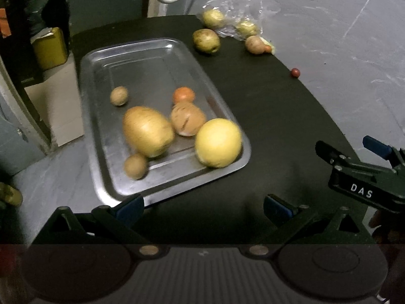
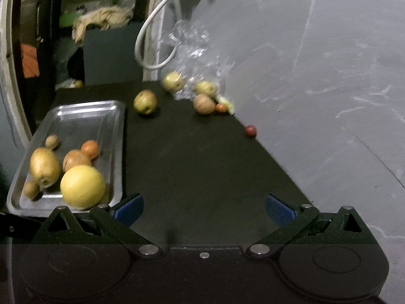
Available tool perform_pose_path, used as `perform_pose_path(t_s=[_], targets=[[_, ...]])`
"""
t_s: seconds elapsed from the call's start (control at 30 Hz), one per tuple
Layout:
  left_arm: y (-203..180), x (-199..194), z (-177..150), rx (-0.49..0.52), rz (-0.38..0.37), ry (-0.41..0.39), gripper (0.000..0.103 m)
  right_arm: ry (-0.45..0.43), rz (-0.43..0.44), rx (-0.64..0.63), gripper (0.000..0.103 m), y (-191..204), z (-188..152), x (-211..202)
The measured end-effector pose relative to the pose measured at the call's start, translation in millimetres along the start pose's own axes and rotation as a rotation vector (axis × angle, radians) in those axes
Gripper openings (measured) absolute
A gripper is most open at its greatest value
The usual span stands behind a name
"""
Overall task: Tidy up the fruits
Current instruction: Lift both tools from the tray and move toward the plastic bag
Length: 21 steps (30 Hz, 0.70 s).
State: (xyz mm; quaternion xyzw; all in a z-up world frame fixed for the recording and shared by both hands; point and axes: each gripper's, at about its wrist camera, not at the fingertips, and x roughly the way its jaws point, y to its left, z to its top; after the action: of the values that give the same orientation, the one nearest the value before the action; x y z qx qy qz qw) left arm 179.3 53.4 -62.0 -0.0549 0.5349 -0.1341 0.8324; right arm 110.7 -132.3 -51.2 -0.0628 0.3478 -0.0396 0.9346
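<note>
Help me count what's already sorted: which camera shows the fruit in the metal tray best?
The left wrist view: it looks down on the whole metal tray, so all six fruits lie apart enough to count, including the big yellow fruit. The right wrist view shows the tray obliquely at its left edge, the fruits overlapping.

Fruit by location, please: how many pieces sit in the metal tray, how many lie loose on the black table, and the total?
In the metal tray: 6
Loose on the black table: 6, counting the small red fruit at the edge
Total: 12
</note>
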Motion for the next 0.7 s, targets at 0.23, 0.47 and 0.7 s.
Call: perform_pose_path(t_s=[0.23, 0.47, 0.7], targets=[[-27.1, 17.2, 18.2, 0.041, 0.006, 0.017, 0.102, -0.049, -0.011, 0.092, 0.102, -28.9, 4.0, 12.2], [-45.4, 28.6, 51.5, 0.039, 0.016, 0.025, 0.102, -0.102, -0.003, 0.252, 0.102, -65.0, 26.6, 42.1], [-44.1, 43.0, 107.8, 0.023, 0.048, -0.003, 0.102, -0.117, 0.064, 0.523, 0.102, -97.5, 57.1, 85.6]])
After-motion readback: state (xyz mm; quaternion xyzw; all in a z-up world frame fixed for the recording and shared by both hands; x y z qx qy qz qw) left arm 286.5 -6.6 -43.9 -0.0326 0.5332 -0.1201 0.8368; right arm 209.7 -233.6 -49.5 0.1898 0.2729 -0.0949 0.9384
